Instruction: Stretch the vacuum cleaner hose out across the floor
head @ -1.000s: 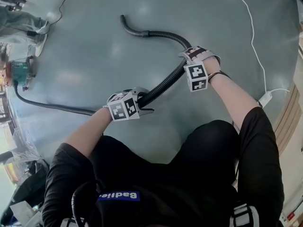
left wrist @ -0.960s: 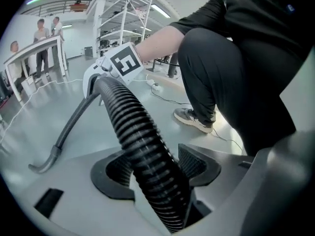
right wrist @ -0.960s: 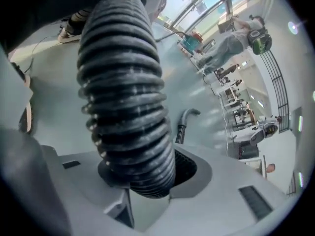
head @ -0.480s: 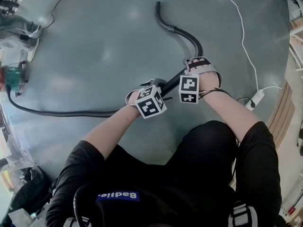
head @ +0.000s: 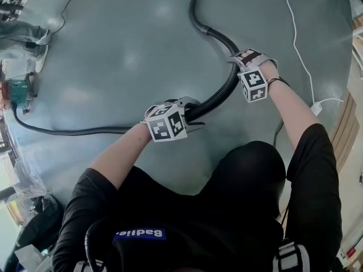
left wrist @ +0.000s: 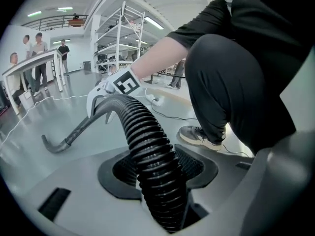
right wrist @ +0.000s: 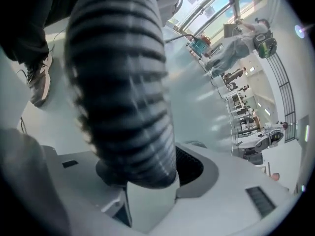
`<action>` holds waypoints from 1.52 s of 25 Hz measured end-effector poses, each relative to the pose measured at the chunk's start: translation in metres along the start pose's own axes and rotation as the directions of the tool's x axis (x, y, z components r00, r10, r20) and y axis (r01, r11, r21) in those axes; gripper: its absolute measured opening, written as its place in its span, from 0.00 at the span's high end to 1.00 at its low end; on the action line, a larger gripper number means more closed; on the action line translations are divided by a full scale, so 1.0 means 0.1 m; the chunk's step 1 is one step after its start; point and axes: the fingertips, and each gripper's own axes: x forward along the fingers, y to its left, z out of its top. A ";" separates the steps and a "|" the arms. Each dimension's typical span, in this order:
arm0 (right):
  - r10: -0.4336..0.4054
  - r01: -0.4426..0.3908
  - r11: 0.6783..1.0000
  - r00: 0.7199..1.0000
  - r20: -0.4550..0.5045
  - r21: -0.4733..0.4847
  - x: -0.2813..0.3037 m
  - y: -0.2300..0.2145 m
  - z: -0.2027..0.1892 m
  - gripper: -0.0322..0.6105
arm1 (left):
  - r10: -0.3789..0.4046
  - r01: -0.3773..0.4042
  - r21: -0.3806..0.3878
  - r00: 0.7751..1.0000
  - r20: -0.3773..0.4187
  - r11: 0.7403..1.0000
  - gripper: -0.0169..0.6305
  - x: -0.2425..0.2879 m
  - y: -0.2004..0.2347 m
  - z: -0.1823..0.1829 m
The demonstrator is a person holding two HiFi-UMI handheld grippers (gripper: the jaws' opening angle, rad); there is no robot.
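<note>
The black ribbed vacuum hose (head: 218,98) runs from the teal vacuum (head: 18,89) at the left, across the floor, through both grippers, and on to its curved nozzle end (head: 194,4). My left gripper (head: 190,109) is shut on the hose (left wrist: 147,141); its jaws have just been closing, with the pads (left wrist: 197,166) against the ribs. Further along, my right gripper (head: 238,61) sits round the hose (right wrist: 123,82). Its jaws have just been opening, and the hose lies loose and blurred between them. Between the two grippers the hose bows in an arc.
A white cable (head: 298,44) crosses the floor at the right to a white plug block (head: 316,107). The person's shoe (left wrist: 197,134) is close behind the hose. Several people (left wrist: 34,48) stand by a white table and a shelving rack (left wrist: 123,38) stands far off.
The right gripper has moved away from the left one, up and right along the hose. The left gripper shifted slightly left. The hose between them now bows in a longer arc.
</note>
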 end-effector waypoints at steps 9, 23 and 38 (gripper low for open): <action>0.010 -0.011 0.999 1.000 0.020 0.050 0.39 -0.31 -0.15 0.63 | -0.014 0.016 -0.104 1.000 0.018 0.995 0.64 -0.26 -0.05 -0.06; 0.045 0.080 0.961 0.897 -0.439 0.264 0.06 0.81 -1.45 0.64 | 0.252 -0.249 -0.059 0.967 0.042 0.967 0.60 0.02 0.50 -0.11; 0.363 -0.071 0.860 0.781 -0.508 0.505 0.13 2.56 -2.05 0.53 | 0.248 -0.245 -0.198 0.969 -0.006 0.949 0.60 0.00 0.37 -0.47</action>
